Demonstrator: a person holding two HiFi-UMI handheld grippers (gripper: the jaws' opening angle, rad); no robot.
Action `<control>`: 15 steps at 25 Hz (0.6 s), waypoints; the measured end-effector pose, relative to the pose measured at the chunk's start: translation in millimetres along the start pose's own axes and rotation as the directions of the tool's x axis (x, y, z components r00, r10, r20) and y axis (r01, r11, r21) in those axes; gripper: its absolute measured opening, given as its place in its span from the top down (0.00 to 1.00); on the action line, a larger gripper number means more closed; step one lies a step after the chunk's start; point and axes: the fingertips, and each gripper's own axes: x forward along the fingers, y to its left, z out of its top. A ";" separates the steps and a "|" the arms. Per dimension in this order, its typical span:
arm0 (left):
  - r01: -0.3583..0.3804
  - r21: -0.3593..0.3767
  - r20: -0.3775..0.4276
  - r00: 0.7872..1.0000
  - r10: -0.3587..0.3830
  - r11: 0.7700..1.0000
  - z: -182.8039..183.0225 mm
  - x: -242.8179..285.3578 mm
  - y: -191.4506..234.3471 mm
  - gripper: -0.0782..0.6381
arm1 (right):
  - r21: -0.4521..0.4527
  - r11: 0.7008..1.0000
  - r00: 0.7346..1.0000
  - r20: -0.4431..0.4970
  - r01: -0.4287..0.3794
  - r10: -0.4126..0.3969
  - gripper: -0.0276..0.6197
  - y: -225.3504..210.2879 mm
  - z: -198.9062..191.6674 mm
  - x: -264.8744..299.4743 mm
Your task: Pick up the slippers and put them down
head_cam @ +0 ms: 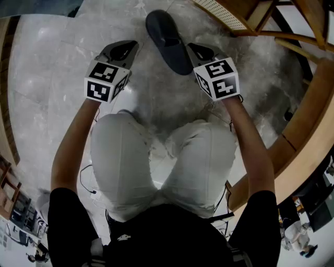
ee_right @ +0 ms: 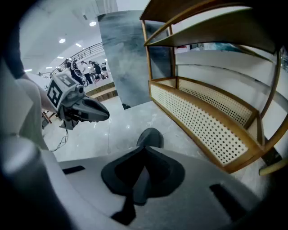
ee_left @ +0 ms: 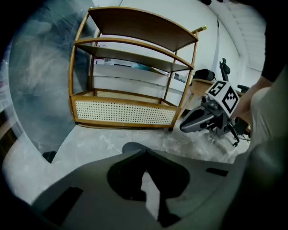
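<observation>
— Where is the slipper [head_cam: 168,41]?
— At twelve o'clock on the pale floor [head_cam: 47,78], between our two tools. Each gripper view shows only its rounded end, the rest hidden behind the jaws.
— And the tongs?
— Our left gripper [head_cam: 131,48] and right gripper [head_cam: 193,48] are clenched, tips meeting. We can't identify the dark sliver in the right gap.

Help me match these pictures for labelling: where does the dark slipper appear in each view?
Head view: slipper, top centre.
Left gripper view: slipper, only its end, just below centre.
Right gripper view: slipper, just below centre.
Shared landmark: the rattan-backed wooden shelf.
</observation>
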 end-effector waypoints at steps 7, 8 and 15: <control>0.015 -0.004 0.013 1.000 -0.015 1.000 64.1 -47.2 -19.1 0.88 | 0.057 0.998 1.000 0.007 -0.031 0.031 0.96 12.5 55.1 -70.5; 0.013 -0.007 0.019 1.000 -0.013 1.000 77.3 -55.0 -21.0 0.88 | 0.062 0.998 1.000 0.010 -0.028 0.028 0.96 12.3 64.2 -82.4; 0.022 -0.009 0.037 0.999 -0.022 1.000 161.6 -127.7 -53.3 0.88 | 0.095 0.995 1.000 0.026 -0.010 0.008 0.96 20.1 125.1 -179.8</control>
